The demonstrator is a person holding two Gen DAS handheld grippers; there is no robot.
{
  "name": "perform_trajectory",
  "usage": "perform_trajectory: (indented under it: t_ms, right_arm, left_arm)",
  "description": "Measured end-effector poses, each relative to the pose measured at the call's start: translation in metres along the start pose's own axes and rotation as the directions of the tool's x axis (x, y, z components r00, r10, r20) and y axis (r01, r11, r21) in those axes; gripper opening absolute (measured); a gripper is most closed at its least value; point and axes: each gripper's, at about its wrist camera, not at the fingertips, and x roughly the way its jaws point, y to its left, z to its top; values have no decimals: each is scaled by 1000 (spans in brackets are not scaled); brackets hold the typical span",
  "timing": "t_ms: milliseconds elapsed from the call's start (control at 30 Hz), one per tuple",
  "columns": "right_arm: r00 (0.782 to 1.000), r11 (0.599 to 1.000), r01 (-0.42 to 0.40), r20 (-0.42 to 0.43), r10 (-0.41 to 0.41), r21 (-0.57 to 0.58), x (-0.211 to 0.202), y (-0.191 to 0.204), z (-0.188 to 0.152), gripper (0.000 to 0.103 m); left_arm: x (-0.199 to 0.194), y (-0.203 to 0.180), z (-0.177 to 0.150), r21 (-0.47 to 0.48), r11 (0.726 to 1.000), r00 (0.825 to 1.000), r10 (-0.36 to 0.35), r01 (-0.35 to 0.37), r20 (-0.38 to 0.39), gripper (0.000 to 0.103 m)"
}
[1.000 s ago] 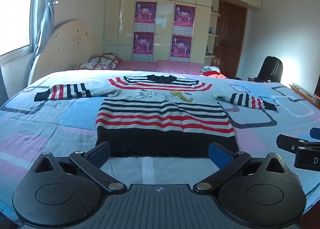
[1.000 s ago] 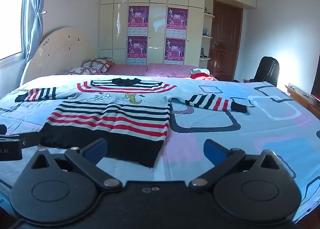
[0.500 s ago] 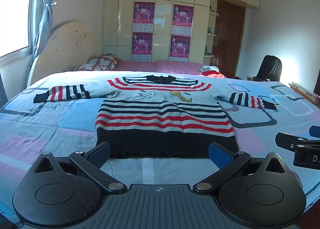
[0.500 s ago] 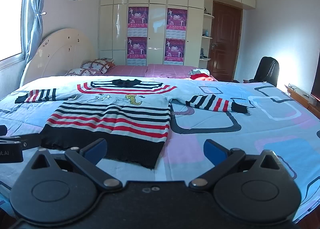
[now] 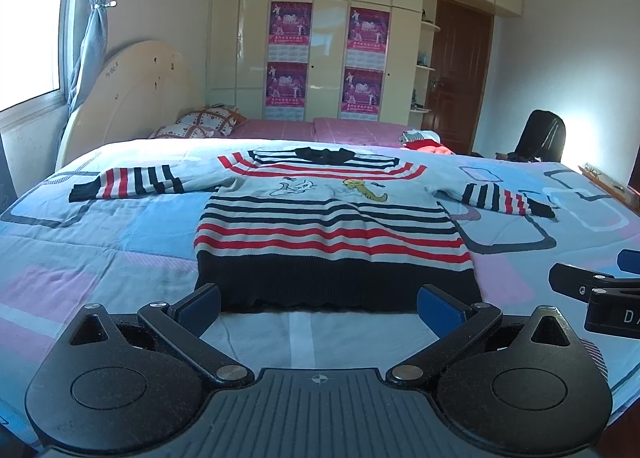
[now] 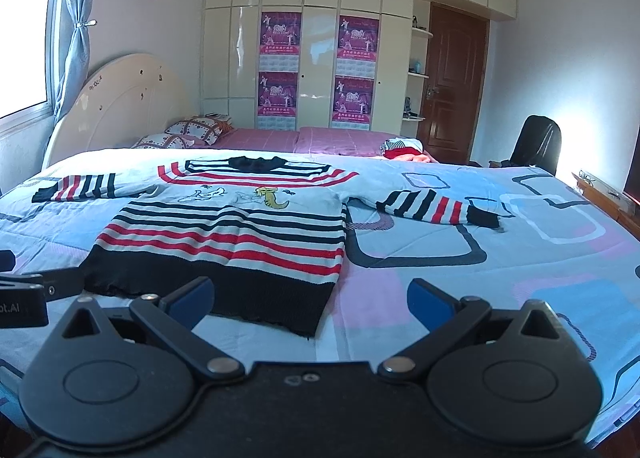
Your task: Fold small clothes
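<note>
A small striped sweater (image 5: 332, 226) with red, black and white bands and a black hem lies flat on the bed, both sleeves spread out; it also shows in the right wrist view (image 6: 228, 234). My left gripper (image 5: 319, 304) is open and empty, just short of the hem's middle. My right gripper (image 6: 310, 296) is open and empty, just short of the hem's right corner. Each gripper shows at the edge of the other's view: the right one (image 5: 600, 298) and the left one (image 6: 24, 290).
The bed has a blue, pink and white patterned cover (image 5: 120, 242). Pillows (image 5: 204, 124) and a headboard (image 5: 132, 98) are at the far left. A small heap of clothes (image 5: 424, 140) lies at the far side. A black chair (image 5: 540, 136) and a door stand at the right.
Both grippers have moved slightly forward toward the sweater's hem. The sweater has not moved.
</note>
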Motion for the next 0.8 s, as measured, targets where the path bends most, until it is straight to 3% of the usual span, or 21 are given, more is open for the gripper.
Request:
perform_trajectory:
  t_ms: [800]
  right_arm:
    - [1000, 1000, 0, 2, 0, 0, 0, 1, 0, 102]
  left_arm:
    - [0, 2, -3, -2, 1000, 1000, 6, -6, 4, 103]
